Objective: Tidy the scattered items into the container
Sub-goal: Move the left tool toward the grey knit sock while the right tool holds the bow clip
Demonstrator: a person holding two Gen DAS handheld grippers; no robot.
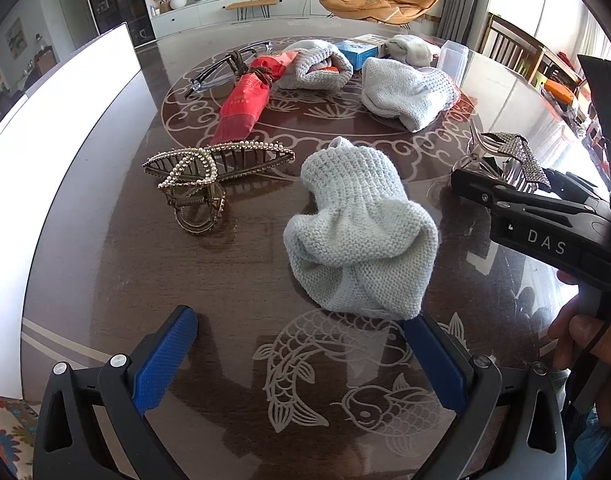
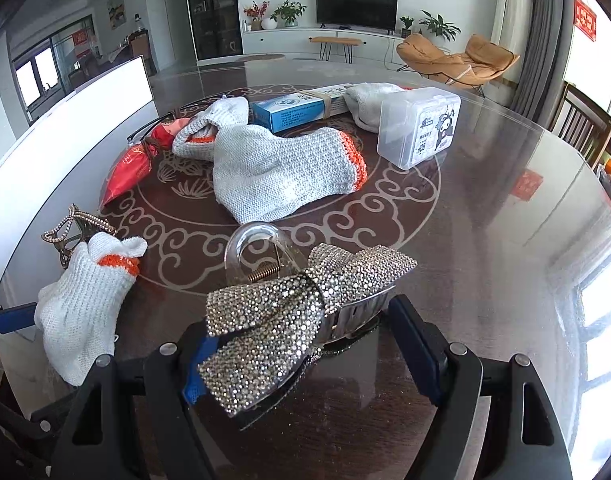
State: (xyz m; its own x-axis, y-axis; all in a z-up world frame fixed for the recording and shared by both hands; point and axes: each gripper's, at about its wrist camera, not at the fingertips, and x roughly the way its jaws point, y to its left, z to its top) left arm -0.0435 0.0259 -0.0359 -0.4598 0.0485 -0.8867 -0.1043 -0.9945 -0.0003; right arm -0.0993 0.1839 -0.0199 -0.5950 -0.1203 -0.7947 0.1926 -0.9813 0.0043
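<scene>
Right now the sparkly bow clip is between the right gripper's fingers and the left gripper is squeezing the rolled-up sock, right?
Not quite. The left gripper is open and squeezes nothing; the left wrist view shows the rolled-up sock lying just ahead of it. The sparkly bow clip does sit between the right gripper's fingers.

White letters "DAS" stand on the black right gripper (image 1: pixel 501 184); print on the blue cardboard box (image 2: pixel 291 114) is too small to read.

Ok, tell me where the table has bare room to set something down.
Bare: the table's right side beyond the clear plastic box, and the fish pattern near the left gripper. Crowded: the middle, with knit gloves, red pouch and pearl hair claw.
</scene>
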